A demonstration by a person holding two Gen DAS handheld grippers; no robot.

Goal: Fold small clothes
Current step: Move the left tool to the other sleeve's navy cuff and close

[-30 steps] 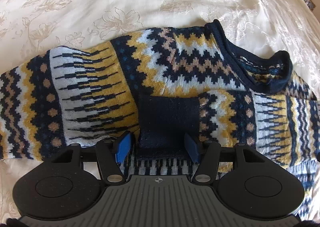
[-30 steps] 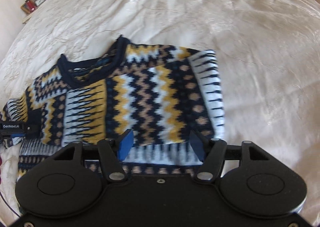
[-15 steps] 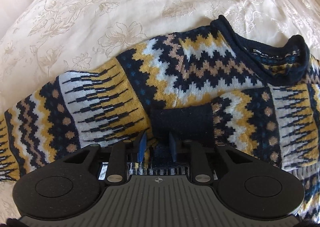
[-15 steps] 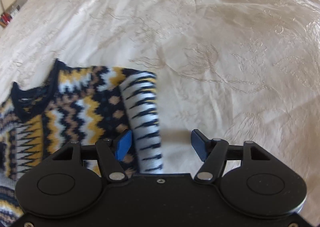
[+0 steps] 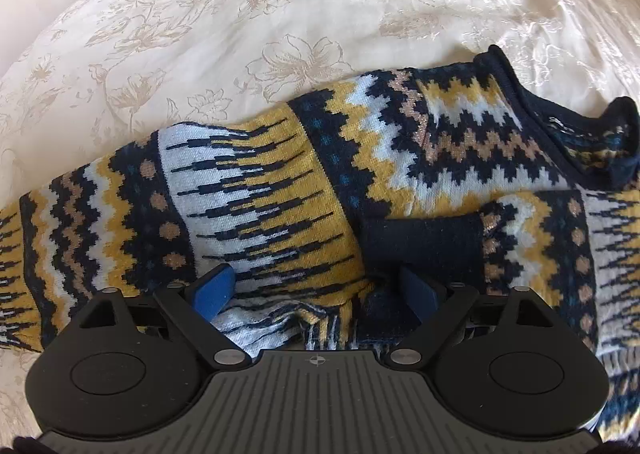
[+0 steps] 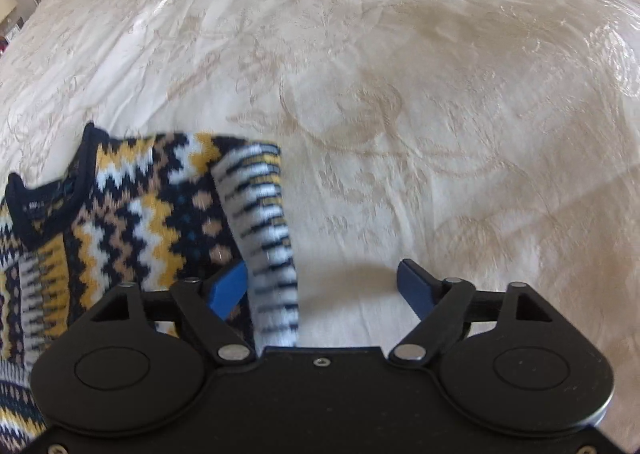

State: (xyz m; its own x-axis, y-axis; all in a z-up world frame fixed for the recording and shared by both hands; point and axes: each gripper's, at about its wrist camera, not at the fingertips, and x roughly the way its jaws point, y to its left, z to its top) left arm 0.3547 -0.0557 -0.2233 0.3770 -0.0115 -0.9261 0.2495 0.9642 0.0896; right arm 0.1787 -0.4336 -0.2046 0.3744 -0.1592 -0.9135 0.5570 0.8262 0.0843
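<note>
A small knitted sweater in navy, yellow, white and tan zigzags lies on the bed. One sleeve is folded across its body, the navy cuff lying flat. My left gripper hovers over the sleeve just below the cuff. Its jaws are opening, and bunched knit lies between the blue pads without being pressed. In the right wrist view the sweater lies at the lower left with its navy neckline. My right gripper straddles the sweater's white-striped right edge. Those jaws are opening too and grip nothing.
A cream bedspread with a pale floral pattern covers the whole surface. It stretches widely to the right of the sweater and beyond it. Furniture shows dimly at the far left corner.
My left gripper shut on the folded sleeve beside the cuff, then spread wide and let it go. My right gripper slid right to the sweater's edge and opened wider.
</note>
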